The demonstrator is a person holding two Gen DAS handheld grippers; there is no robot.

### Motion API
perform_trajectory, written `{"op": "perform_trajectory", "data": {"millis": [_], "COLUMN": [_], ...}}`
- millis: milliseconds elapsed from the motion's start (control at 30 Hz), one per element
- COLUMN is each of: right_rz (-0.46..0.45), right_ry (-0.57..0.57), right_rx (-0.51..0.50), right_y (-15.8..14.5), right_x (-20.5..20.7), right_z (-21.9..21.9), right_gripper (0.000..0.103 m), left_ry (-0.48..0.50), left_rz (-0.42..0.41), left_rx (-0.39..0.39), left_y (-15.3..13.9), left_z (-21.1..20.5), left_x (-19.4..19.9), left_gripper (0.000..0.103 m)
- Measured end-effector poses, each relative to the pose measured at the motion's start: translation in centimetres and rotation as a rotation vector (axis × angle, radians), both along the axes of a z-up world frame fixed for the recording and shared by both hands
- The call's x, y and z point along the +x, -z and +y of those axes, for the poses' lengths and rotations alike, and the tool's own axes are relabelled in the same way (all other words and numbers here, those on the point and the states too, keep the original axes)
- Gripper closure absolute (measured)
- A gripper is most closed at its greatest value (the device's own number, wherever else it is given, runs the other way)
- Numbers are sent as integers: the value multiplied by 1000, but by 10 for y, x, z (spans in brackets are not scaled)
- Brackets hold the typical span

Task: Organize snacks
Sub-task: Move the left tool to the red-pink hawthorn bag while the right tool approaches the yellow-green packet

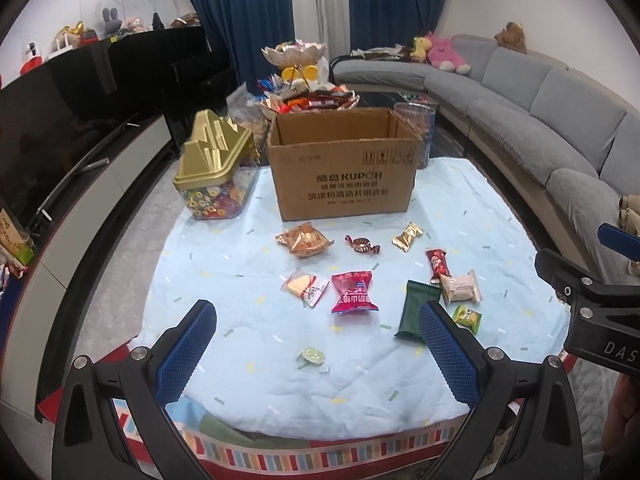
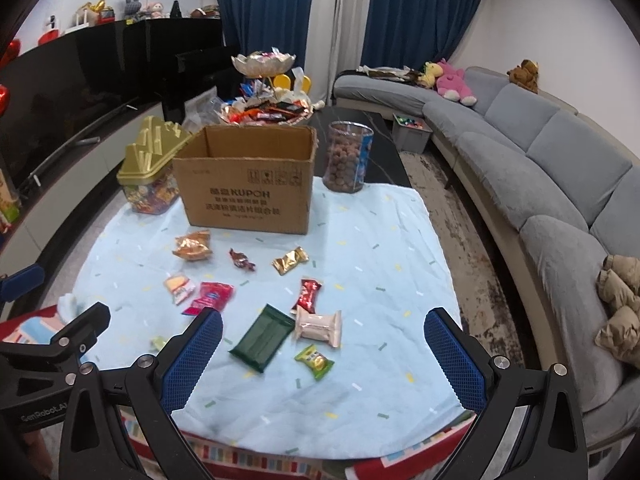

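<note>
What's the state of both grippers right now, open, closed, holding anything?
Left gripper: jaws open, holding nothing, above the blue cloth.
Right gripper: jaws open, holding nothing.

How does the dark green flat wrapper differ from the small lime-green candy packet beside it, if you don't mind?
The dark green flat wrapper is long, rectangular and plain; the small lime-green candy packet is much shorter, brighter and printed. The wrapper lies flat, while the packet looks puffier. Both lie unheld on the light blue cloth.
</note>
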State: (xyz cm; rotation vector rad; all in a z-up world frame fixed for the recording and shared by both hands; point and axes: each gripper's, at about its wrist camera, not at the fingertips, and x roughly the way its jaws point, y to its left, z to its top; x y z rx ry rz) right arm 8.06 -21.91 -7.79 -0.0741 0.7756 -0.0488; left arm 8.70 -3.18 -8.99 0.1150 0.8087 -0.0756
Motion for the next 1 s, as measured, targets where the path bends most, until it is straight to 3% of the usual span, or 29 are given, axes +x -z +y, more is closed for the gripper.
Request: {"op": "perform_trajectory", "data": {"millis": [433, 733, 1000], "right_rz": [93, 185, 255], "right_ry": [20, -3, 2], "right_rx": [2, 19, 36], "right_y": [56, 94, 120], "right_x": [32, 51, 64], "right_z": [-10, -12, -17], "right_gripper": [10, 24, 25], "left_ry": [25, 43, 56], "left_rz": [66, 151, 204], "left_rx": [27, 38, 40], "left_y": [50, 90, 118], "left_z": [-25, -39, -48], "left_x": [51, 82, 102], "left_gripper": [0, 6, 8]}}
